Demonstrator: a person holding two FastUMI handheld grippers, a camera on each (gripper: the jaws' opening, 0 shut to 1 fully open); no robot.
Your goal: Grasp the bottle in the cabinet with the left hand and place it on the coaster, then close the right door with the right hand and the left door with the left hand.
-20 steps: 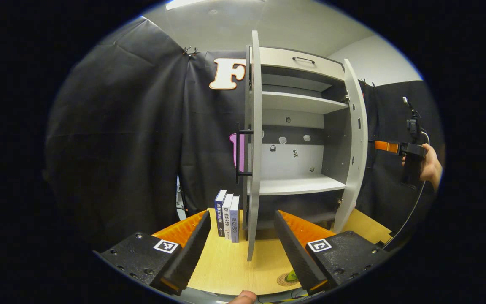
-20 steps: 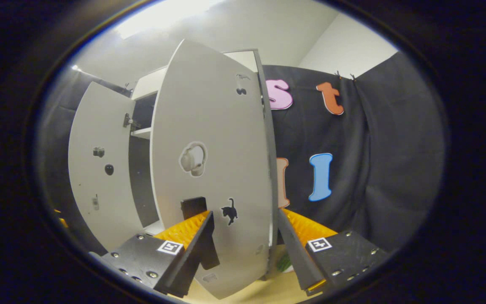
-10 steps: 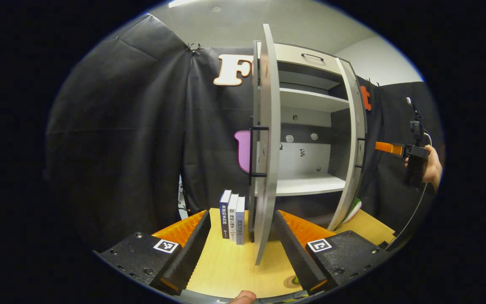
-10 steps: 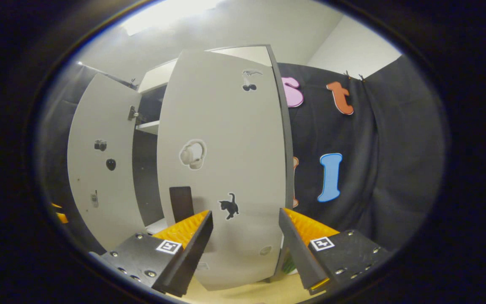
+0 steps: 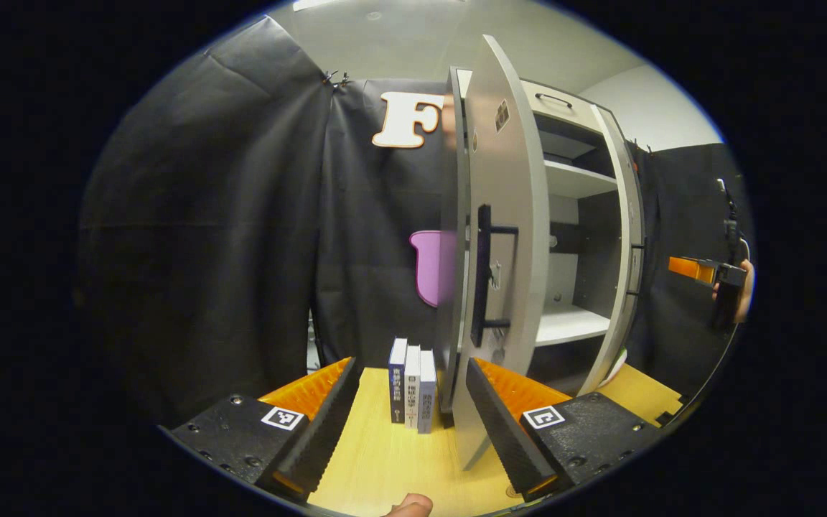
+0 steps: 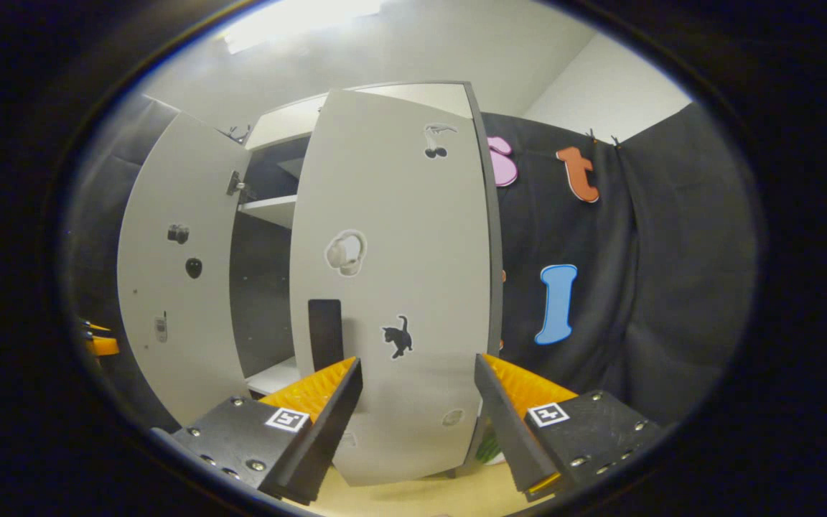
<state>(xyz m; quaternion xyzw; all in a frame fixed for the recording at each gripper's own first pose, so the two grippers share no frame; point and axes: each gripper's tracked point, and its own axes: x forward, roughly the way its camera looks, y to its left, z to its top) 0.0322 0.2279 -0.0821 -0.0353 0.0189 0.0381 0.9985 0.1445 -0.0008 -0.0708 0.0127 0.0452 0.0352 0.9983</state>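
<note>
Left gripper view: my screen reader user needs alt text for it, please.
A grey cabinet's left door, black handle facing the camera, stands partly open just beyond the open left gripper. Three books stand upright on the wooden table beside it.

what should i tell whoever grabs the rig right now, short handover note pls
Left gripper: open, holding nothing, low over the table in front of the left door.
Right gripper: open, holding nothing, facing the right door.
Both doors are partly swung in; neither is shut, and the shelves can be seen between them.
The bottle and coaster can't be made out, so check that step.
Left to do: push the right door shut, then the left.
</note>
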